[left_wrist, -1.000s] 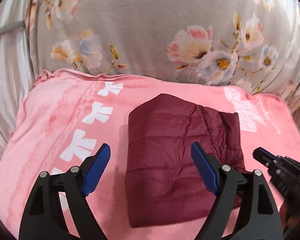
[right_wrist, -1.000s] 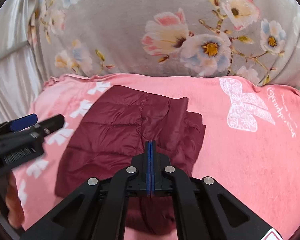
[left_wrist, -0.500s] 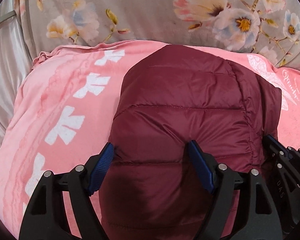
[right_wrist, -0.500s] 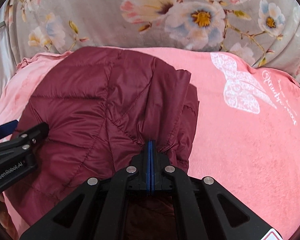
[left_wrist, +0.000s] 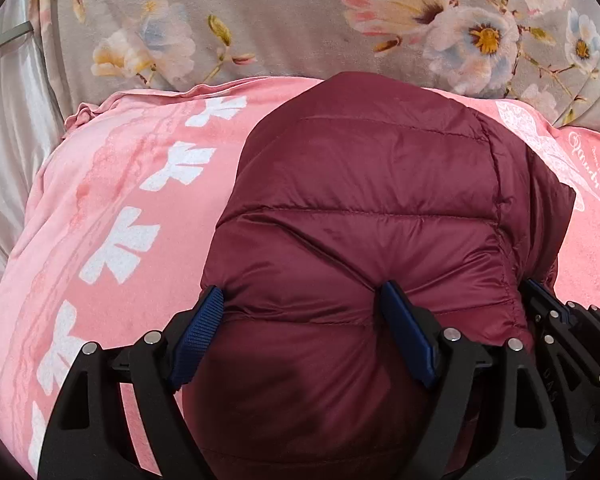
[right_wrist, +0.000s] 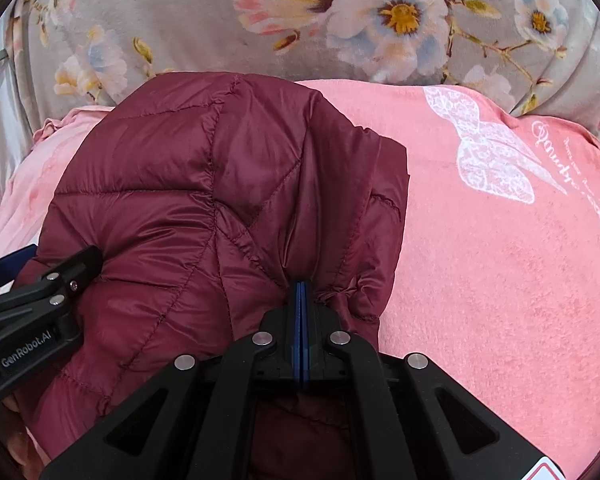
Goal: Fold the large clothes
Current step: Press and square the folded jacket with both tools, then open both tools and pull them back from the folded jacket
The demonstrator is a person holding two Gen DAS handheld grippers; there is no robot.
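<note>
A maroon quilted puffer jacket (left_wrist: 360,216) lies folded into a compact bundle on a pink blanket (left_wrist: 132,184). My left gripper (left_wrist: 304,300) is open, its blue-padded jaws spread wide and pressing against the near edge of the jacket. In the right wrist view the jacket (right_wrist: 204,200) fills the left half. My right gripper (right_wrist: 301,286) is shut on the jacket's near right edge, where the fabric bunches at the fingertips. The left gripper's body (right_wrist: 40,296) shows at the left edge of that view.
The pink blanket (right_wrist: 500,264) with white bow prints covers the bed. A grey floral cover (left_wrist: 300,16) rises behind it. Pale satin fabric (left_wrist: 8,120) hangs at the far left. The right gripper's body (left_wrist: 572,328) sits close beside my left one.
Both grippers have moved forward and down onto the jacket, which now fills both views. The left gripper's open jaws now press its near edge. The right gripper stays shut on the jacket.
</note>
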